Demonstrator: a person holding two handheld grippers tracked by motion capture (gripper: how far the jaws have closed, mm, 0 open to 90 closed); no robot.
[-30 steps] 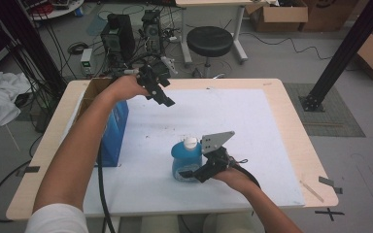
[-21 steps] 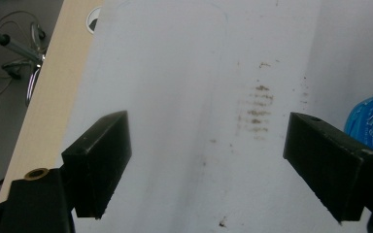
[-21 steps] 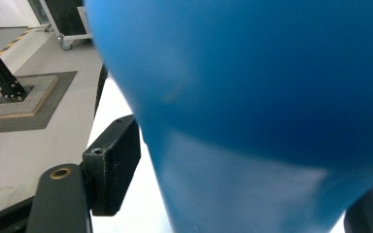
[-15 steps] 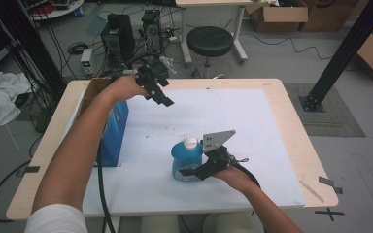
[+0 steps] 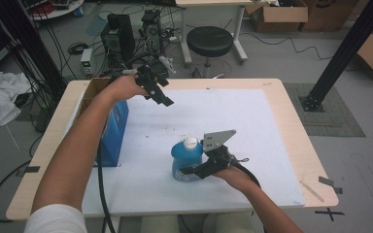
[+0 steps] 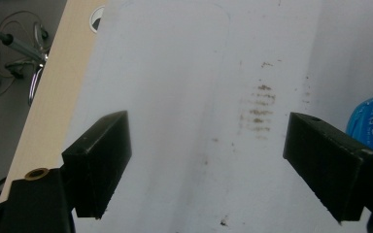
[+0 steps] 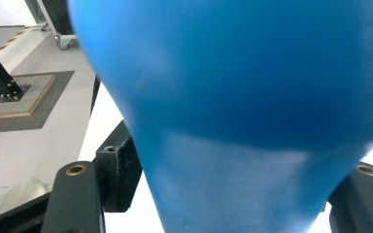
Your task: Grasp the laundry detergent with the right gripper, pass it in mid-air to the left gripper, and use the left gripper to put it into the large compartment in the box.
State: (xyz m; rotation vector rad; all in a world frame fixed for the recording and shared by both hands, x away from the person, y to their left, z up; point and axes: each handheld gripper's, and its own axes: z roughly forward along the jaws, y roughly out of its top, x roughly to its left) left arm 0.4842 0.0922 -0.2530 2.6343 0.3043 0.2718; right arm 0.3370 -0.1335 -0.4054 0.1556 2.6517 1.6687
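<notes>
A blue bottle (image 5: 185,161) with a white cap (image 5: 190,142) stands upright on the white sheet near the table's front middle. My right gripper (image 5: 194,169) reaches it from the right, level with its lower body. In the right gripper view the bottle (image 7: 233,97) sits between the jaws. They have just been closing, and the fingers (image 7: 119,170) now lie against its sides. My left gripper (image 5: 161,94) hangs above the back left of the sheet. Its jaws stand wide open over bare, stained sheet (image 6: 209,160), with nothing between them.
A blue box (image 5: 114,131) stands at the table's left under my left forearm, with an open cardboard box (image 5: 93,87) behind it. The wooden table edge (image 5: 301,141) frames the white sheet. A stool (image 5: 209,41) and computer towers (image 5: 119,31) stand on the floor beyond.
The right gripper's jaws have drawn in around the bottle's lower body. Both hands have kept their places, and the bottle has not moved.
</notes>
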